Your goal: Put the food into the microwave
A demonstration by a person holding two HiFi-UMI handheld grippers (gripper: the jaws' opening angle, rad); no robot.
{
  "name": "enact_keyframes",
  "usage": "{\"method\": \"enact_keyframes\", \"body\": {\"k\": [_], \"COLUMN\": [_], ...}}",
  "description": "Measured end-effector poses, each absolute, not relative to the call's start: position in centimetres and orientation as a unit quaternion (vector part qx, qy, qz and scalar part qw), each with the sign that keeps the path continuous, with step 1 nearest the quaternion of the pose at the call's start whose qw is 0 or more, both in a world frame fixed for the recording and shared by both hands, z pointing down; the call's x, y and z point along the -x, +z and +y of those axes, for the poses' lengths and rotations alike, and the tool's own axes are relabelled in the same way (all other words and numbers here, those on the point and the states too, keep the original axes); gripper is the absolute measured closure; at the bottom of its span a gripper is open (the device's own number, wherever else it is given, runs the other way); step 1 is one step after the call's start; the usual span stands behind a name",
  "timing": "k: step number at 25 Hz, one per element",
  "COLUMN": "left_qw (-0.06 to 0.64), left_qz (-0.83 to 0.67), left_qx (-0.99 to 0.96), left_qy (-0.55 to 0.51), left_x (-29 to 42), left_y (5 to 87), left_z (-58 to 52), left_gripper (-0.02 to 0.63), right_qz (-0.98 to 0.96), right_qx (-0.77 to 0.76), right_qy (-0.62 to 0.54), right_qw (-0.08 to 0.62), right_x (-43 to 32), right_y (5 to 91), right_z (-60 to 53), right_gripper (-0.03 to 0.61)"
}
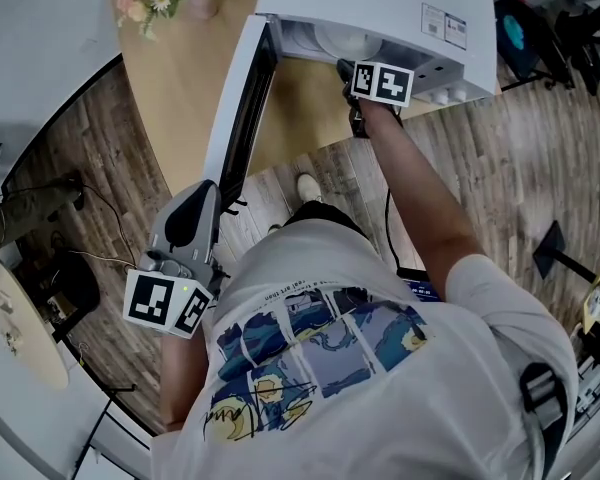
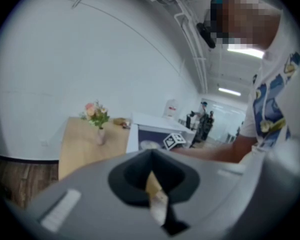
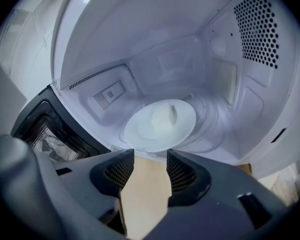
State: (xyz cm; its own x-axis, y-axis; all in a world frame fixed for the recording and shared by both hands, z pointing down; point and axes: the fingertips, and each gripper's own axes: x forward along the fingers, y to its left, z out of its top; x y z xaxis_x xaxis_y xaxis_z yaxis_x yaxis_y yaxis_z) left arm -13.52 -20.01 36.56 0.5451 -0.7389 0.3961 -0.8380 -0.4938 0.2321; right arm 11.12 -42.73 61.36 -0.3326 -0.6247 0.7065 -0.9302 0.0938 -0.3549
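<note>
Right claw (image 3: 150, 158), one of two, gapes open and empty at the mouth of the one microwave (image 3: 155, 29). Just ahead of it, inside, one round plate (image 3: 140, 134) lies flat and carries one pale lump of food (image 3: 161, 116), its long axis unclear. Left claw (image 2: 151, 159) is closed on nothing.

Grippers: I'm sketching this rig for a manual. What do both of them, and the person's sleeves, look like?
The left gripper and right gripper have smooth grey bodies, black around the jaws. Each carries a white cube with black square markers. The person wears a white short-sleeved T-shirt printed in blue and yellow.
</note>
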Motion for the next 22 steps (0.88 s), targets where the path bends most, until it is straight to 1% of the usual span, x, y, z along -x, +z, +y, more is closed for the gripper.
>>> {"method": "enact_keyframes", "body": {"k": [4, 17, 20, 22], "left_qw": [0.204, 0.200, 0.199, 0.198], "left_qz": [-0.462, -0.445, -0.434, -0.427], "left_qx": [-0.854, -0.866, -0.872, -0.875], "left_qy": [0.122, 0.113, 0.111, 0.109], "left_x": [14.0, 15.0, 15.0, 15.0], "left_y": [36.5, 36.5, 36.7, 36.6], "left_z": [-19.0, -15.6, -14.6, -13.8], "left_gripper": [0.609, 0.609, 0.609, 0.609], "right_qz": [-0.707, -0.709, -0.713, -0.716], "right_qx": [-0.544, -0.545, -0.543, -0.541], "right_qy": [0.402, 0.399, 0.397, 0.396], "right_qw": [0.207, 0.203, 0.200, 0.196], "right_x": [-11.3, -11.0, -10.8, -10.6], "right_y": [61.9, 61.0, 60.2, 59.6], "right_z": [-42.1, -37.5, -35.5, -34.0], "right_gripper": [0.385, 0.385, 0.404, 0.437]}}
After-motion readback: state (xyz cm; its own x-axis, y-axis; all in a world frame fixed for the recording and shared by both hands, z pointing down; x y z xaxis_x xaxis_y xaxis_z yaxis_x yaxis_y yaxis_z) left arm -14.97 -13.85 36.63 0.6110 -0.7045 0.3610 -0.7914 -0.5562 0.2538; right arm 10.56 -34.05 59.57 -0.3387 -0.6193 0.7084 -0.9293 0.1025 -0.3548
